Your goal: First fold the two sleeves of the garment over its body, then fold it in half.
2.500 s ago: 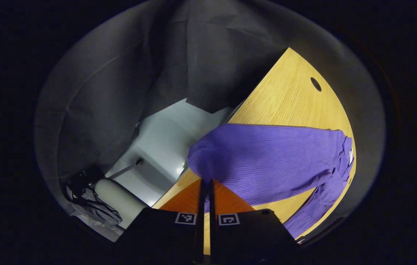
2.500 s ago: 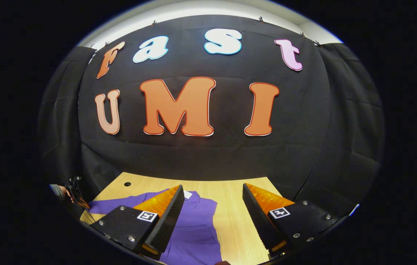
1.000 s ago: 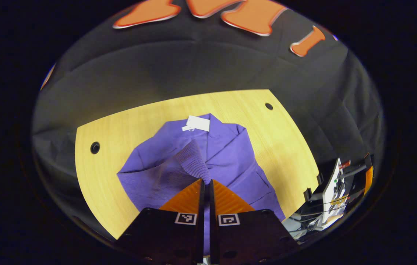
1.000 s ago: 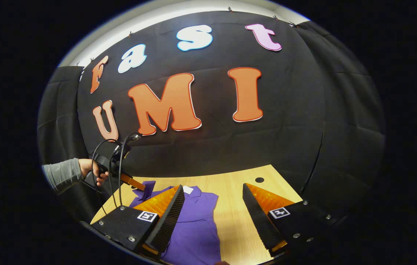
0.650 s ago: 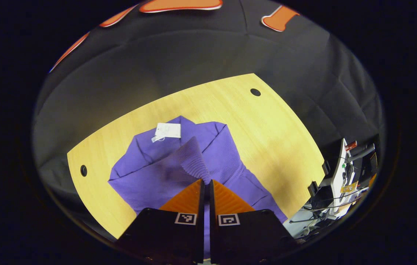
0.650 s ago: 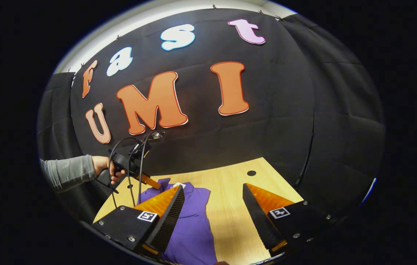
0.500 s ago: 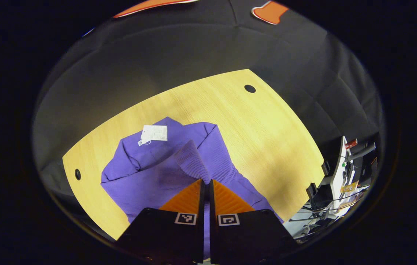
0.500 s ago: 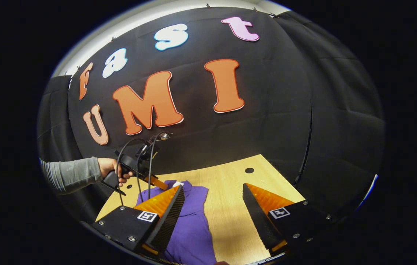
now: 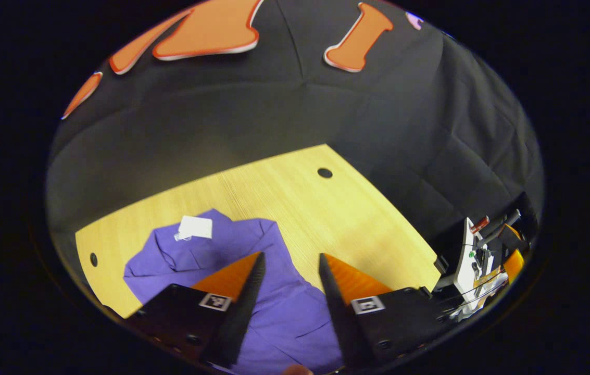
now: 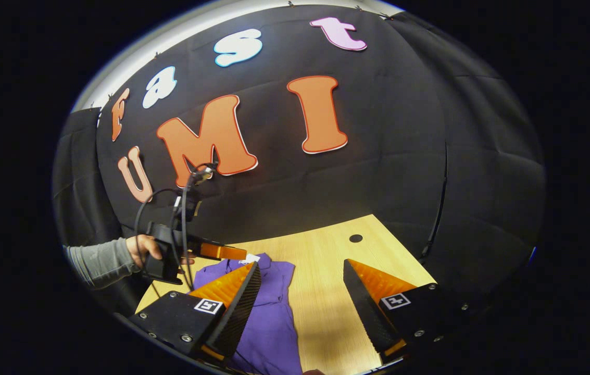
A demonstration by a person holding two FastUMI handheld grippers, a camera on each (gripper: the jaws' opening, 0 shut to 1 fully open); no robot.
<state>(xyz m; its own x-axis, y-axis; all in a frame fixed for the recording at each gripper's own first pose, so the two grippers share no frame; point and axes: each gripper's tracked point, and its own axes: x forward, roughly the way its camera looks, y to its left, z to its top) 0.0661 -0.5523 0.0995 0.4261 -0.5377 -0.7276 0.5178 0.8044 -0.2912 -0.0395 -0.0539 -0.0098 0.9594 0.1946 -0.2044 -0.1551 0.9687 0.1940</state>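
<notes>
1. Garment (image 9: 279,317): a purple top lying flat on the table (image 9: 357,224), collar end toward the booth wall, with a white tag (image 9: 195,227) on the collar.
2. In the left gripper view the garment sits on the table's near left part, well apart from the hole (image 9: 325,172) near the far edge.
3. Left gripper (image 9: 288,256): its jaws stand apart with nothing between them. The garment's body shows through the gap, lying below the fingers; whether the tips touch the cloth cannot be told.
4. One purple fold lies over the body beside the tag; which part of the garment it is cannot be told.
5. Right gripper (image 10: 302,263): its jaws stand wide apart and hold nothing. Through the gap bare table shows; the garment (image 10: 268,312) lies under and beside the left-hand finger.
6. In the right gripper view the left gripper (image 10: 232,253) hangs over the collar end of the garment, near the tag (image 10: 249,258), held by a hand (image 10: 143,249) in a grey sleeve (image 10: 97,263), with cables (image 10: 183,208) rising from it.
7. In the left gripper view the right gripper's body (image 9: 477,258) shows just off the table's right edge.
</notes>
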